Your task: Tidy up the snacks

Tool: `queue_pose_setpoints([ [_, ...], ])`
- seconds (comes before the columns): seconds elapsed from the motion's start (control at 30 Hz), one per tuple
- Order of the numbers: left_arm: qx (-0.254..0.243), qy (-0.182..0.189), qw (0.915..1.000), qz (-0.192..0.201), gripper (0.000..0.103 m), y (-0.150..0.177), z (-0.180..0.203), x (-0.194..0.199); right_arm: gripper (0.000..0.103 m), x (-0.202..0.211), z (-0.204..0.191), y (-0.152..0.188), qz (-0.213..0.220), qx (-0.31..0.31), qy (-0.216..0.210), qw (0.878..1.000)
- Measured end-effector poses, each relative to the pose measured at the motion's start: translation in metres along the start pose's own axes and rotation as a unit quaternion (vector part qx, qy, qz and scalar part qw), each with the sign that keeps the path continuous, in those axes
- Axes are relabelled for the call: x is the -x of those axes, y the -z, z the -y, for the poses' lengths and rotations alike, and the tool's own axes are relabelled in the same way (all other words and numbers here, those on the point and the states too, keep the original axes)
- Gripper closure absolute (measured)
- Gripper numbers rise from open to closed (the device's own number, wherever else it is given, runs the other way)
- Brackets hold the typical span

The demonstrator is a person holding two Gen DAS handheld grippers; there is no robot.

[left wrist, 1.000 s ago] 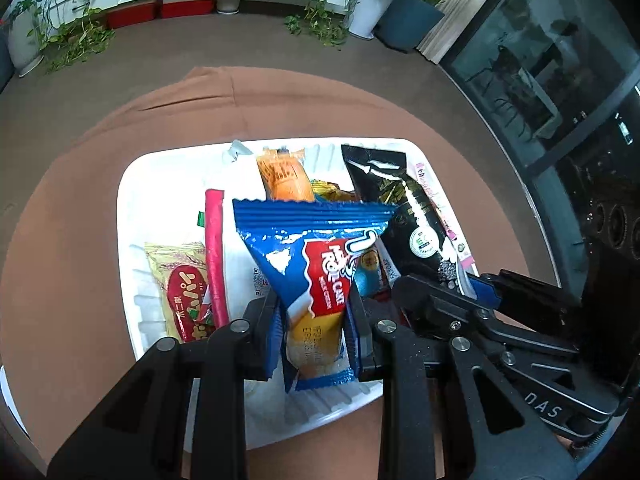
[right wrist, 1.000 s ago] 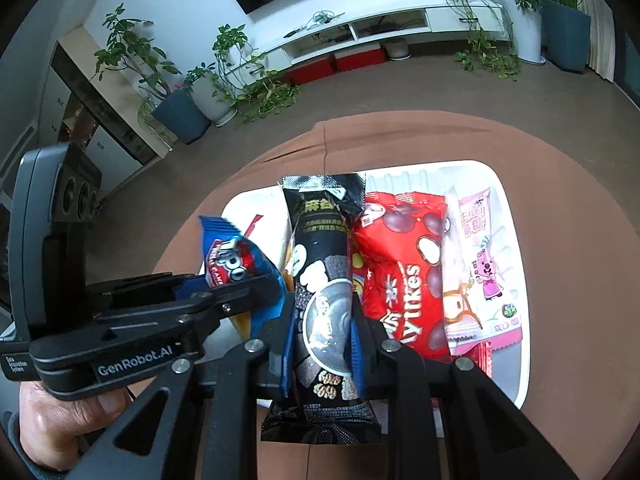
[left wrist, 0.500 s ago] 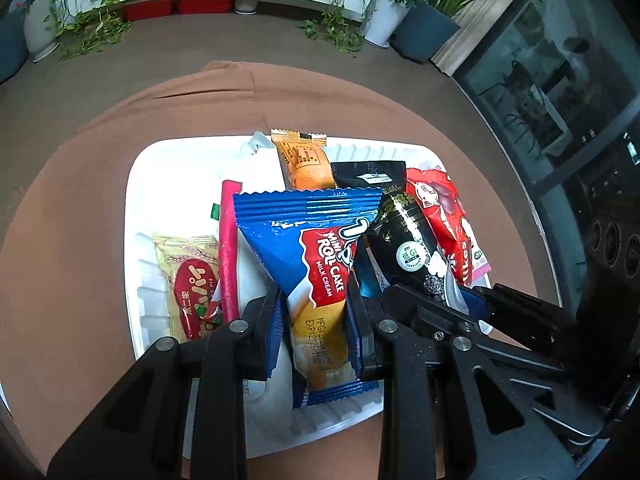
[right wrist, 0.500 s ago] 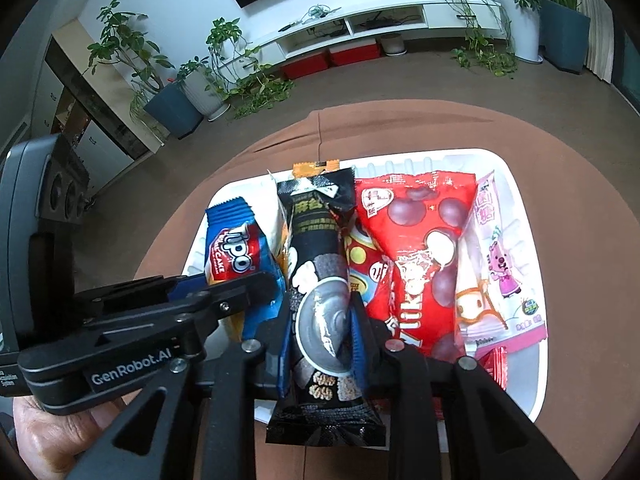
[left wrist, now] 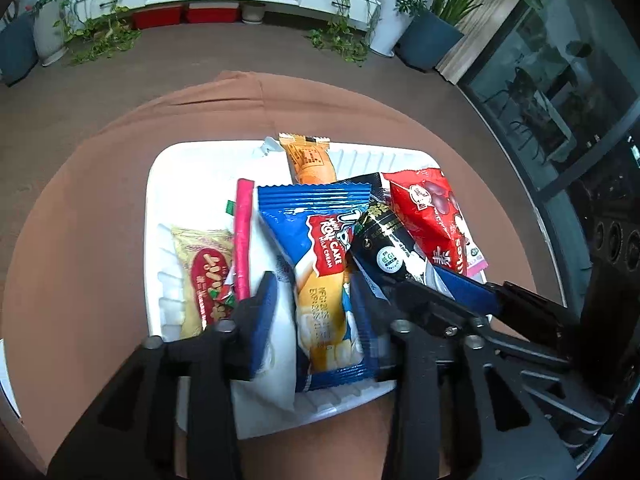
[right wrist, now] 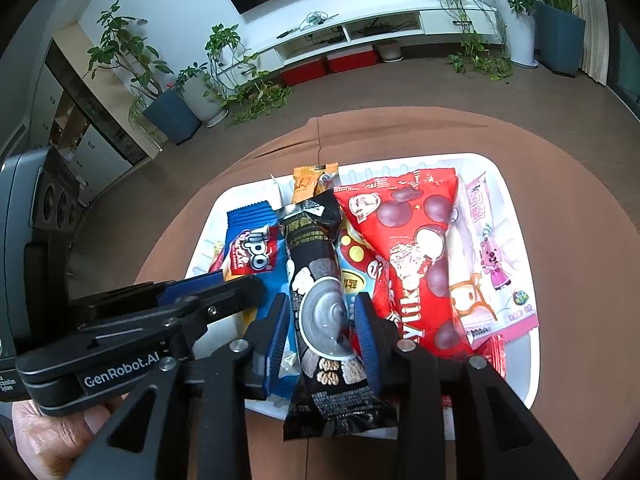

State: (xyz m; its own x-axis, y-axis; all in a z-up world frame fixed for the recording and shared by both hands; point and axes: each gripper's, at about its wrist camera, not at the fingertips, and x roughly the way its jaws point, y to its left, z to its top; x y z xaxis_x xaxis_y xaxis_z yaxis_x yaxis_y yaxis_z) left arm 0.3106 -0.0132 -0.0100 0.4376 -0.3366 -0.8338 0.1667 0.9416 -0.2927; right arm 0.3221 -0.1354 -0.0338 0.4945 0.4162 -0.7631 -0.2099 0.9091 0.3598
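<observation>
Gripping a black snack pack (right wrist: 320, 312), the right hand-held gripper (right wrist: 322, 320) is hovering at lower centre over the white tray (right wrist: 516, 376); the left hand-held gripper (left wrist: 310, 304) is gaping around a blue roll-cake packet (left wrist: 324, 276).

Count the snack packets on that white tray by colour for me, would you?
Red: 1, chocolate-ball bag
Pink: 2, cartoon packet, slim stick
Blue: 1, roll-cake packet
Black: 1, black packet
Orange: 1, orange packet
Yellow: 1, yellow packet
White: 1, white pouch
Total: 8 clearly seen; a few more lie mostly hidden.
</observation>
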Motion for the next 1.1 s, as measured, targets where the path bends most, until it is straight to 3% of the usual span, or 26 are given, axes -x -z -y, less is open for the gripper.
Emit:
queue_pose_setpoints([
  [0.1, 0.003, -0.003, 0.9999, 0.016, 0.049, 0.004, 0.001, 0.016, 0.062, 0.013, 0.001, 0.003, 0.012, -0.004, -0.004, 1.000],
  [0.17, 0.007, -0.014, 0.9992, 0.036, 0.031, 0.009, 0.002, 0.032, 0.055, 0.023, 0.000, 0.004, 0.022, -0.005, -0.005, 1.000],
  [0.23, 0.011, -0.012, 0.9981, 0.059, 0.017, 0.017, 0.001, 0.050, 0.041, 0.039, 0.001, 0.010, 0.040, -0.009, -0.009, 0.999],
  [0.3, 0.009, -0.008, 0.9968, 0.079, 0.001, 0.026, 0.000, 0.067, 0.021, 0.057, 0.003, 0.018, 0.064, -0.010, -0.014, 0.998],
  [0.5, -0.010, -0.024, 0.9931, 0.114, 0.000, 0.075, 0.015, 0.102, 0.006, 0.104, 0.000, 0.049, 0.115, 0.009, -0.007, 0.993],
  [0.6, -0.027, -0.033, 0.9910, 0.127, 0.000, 0.106, 0.028, 0.122, 0.006, 0.131, -0.004, 0.068, 0.146, 0.026, 0.002, 0.989],
  [0.73, -0.055, -0.064, 0.9813, 0.173, 0.000, 0.150, 0.053, 0.152, 0.004, 0.167, -0.012, 0.098, 0.201, 0.053, 0.032, 0.978],
  [0.93, -0.003, -0.058, 0.9677, 0.245, 0.000, 0.213, 0.067, 0.200, 0.000, 0.235, -0.018, 0.155, 0.323, 0.084, 0.070, 0.940],
  [1.1, 0.027, -0.051, 0.9657, 0.253, 0.000, 0.249, 0.070, 0.223, 0.000, 0.275, -0.027, 0.187, 0.383, 0.108, 0.109, 0.911],
])
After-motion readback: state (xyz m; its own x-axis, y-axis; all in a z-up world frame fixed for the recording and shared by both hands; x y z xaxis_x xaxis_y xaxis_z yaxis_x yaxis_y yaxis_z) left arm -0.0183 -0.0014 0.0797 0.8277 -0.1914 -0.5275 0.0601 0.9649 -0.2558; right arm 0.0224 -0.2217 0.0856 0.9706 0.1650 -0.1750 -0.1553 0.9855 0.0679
